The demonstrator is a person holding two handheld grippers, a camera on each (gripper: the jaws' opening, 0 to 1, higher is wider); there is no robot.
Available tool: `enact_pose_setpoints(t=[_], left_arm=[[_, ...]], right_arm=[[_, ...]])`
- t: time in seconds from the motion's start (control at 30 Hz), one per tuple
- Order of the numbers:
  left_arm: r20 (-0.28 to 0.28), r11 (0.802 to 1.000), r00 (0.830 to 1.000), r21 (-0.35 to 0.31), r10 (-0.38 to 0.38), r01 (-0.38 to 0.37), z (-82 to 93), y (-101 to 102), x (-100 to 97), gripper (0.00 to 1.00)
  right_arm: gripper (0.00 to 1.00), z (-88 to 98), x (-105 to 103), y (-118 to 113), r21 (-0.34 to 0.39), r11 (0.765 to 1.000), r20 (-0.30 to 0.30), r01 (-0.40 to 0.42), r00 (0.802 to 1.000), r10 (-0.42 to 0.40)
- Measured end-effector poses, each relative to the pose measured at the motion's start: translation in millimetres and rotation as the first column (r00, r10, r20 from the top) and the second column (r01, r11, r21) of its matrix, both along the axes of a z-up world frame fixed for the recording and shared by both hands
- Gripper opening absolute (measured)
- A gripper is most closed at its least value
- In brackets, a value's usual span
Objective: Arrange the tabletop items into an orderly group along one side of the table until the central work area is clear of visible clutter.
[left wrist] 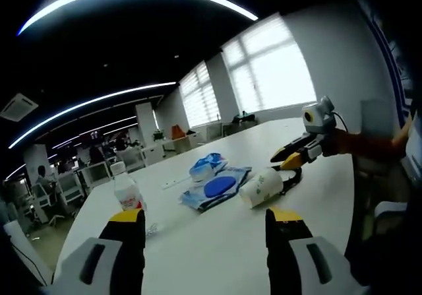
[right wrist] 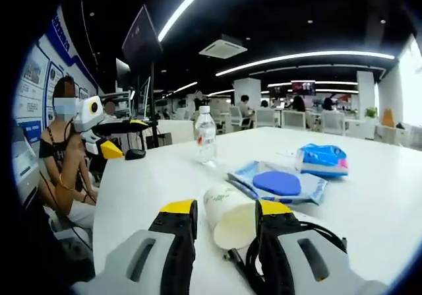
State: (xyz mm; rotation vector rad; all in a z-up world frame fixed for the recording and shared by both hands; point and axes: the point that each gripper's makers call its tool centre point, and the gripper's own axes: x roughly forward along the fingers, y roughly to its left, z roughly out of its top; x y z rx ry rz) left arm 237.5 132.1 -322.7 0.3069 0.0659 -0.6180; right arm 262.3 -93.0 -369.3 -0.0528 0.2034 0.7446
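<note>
White paper cup (right wrist: 227, 219) on its side between right gripper (right wrist: 224, 226) fingers — seemingly ungripped | left gripper (left wrist: 204, 232) fingers spread — nothing between

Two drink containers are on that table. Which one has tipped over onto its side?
The white paper cup, lying on its side between the right gripper jaws. The clear water bottle farther back stands upright, cap on top.

Toppled paper cup (right wrist: 227, 217) – upright bottle (right wrist: 206, 135) – blue packets (right wrist: 280, 183) nearby

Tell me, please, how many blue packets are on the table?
2: a flat packet beside the cup, and a bulkier packet just beyond it. Others may be hidden.
</note>
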Motion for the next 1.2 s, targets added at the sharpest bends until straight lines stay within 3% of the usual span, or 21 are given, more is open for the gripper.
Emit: enact_pose_setpoints(t=[0.23, 0.4, 0.53, 0.67, 1.2], left_arm=[[-0.016, 1.0, 1.0, 0.018, -0.019, 0.02, -4.2, -5, -6.3, 0.75], [-0.021, 0.999, 0.999, -0.022, -0.05, 0.05, -0.8, -11, -13.6, 0.75], [-0.033, 0.998, 0.998, 0.023, -0.056, 0.057, -5.4, -10, -16.0, 0.75], [-0.041, 0.997, 0.997, 0.018, -0.068, 0.069, -8.0, -11, -19.3, 0.75], [-0.033, 0.999, 0.998, -0.001, -0.052, 0.052, -8.6, -2, -22.2, 0.75]], right_arm=[[0.28, -11.5, -3, 1, 0.018, 1.0, -0.033, -0.006, 0.999, 0.007], [0.26, -18.1, 0, 4, 0.059, 0.998, -0.062, 0.007, 0.998, -0.003], [0.25, -20.6, 0, 9, 0.076, 0.997, -0.079, -0.007, 0.997, 0.013], [0.23, -19.9, 1, 10, 0.094, 0.996, -0.08, -0.008, 0.997, 0.016], [0.12, -27.8, 8, 23, 0.123, 0.992, -0.123, -0.032, 0.991, 0.047]])
